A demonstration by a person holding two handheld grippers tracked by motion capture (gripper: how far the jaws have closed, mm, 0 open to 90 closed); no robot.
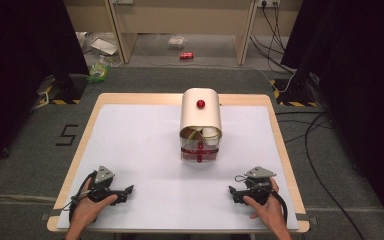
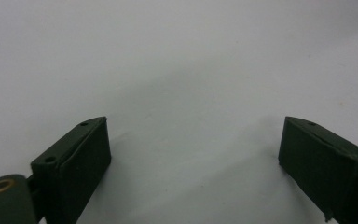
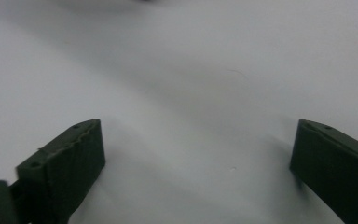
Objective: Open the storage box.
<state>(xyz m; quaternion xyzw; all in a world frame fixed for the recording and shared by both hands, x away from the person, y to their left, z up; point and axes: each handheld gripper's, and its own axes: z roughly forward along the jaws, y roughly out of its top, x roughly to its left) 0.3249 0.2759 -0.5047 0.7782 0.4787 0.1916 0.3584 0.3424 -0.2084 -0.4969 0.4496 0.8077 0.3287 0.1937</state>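
A cream, round-topped container (image 1: 200,116) with a red knob (image 1: 200,104) stands at the middle of the white table top (image 1: 145,150), its front open over a clear box with red parts (image 1: 200,152); pale cups sit inside it. My left gripper (image 1: 128,190) rests near the front left edge, held by a hand, jaws pointing toward the middle. In the left gripper view its jaws (image 2: 193,154) stand wide apart over bare white surface. My right gripper (image 1: 231,191) rests at the front right, facing inward. Its jaws (image 3: 198,158) are wide apart too, with nothing between them.
The table has a wooden rim (image 1: 78,145). Beyond it, on the floor, lie a red can (image 1: 186,55), a green packet (image 1: 98,71) and papers. Cables (image 1: 312,150) run along the floor at the right. Dark curtains stand at both sides.
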